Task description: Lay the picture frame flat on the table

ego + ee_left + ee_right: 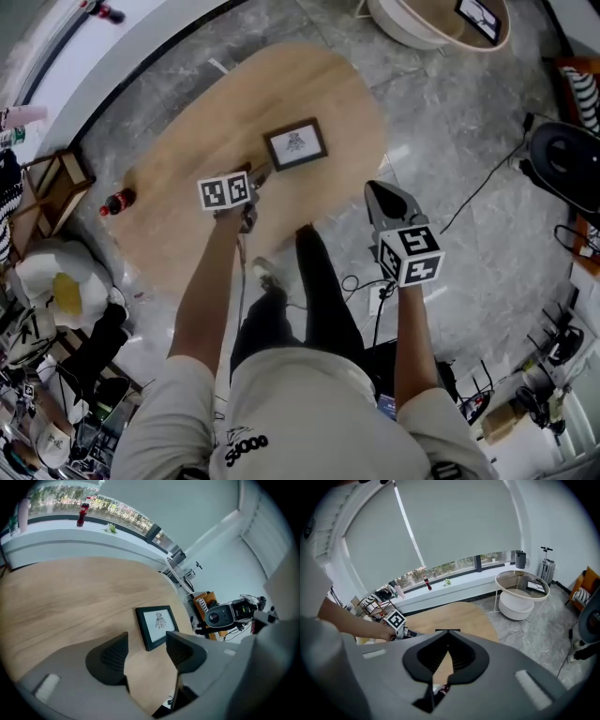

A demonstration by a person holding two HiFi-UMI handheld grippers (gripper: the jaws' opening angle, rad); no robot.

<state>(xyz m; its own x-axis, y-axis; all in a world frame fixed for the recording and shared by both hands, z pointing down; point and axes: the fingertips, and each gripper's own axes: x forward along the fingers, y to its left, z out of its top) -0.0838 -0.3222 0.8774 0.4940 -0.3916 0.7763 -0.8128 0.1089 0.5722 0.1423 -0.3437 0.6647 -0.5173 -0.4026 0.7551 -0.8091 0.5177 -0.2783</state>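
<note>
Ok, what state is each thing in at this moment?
picture frame: lying flat, face up, on the table.
left gripper: open, empty, just short of the frame.
right gripper: shut, empty, held beside the table.
cola bottle: capped.

Looks like a lounge-style room with lab clutter. Shows curved window ledge (459, 585) under a roller blind (454, 522), oval wooden table (187, 216), round side table (516, 609) and orange armchair (587, 590) on grey marble-look floor (450, 122). Also holds loose cables (359, 281) and stacked gear (548, 394) along the edges.
</note>
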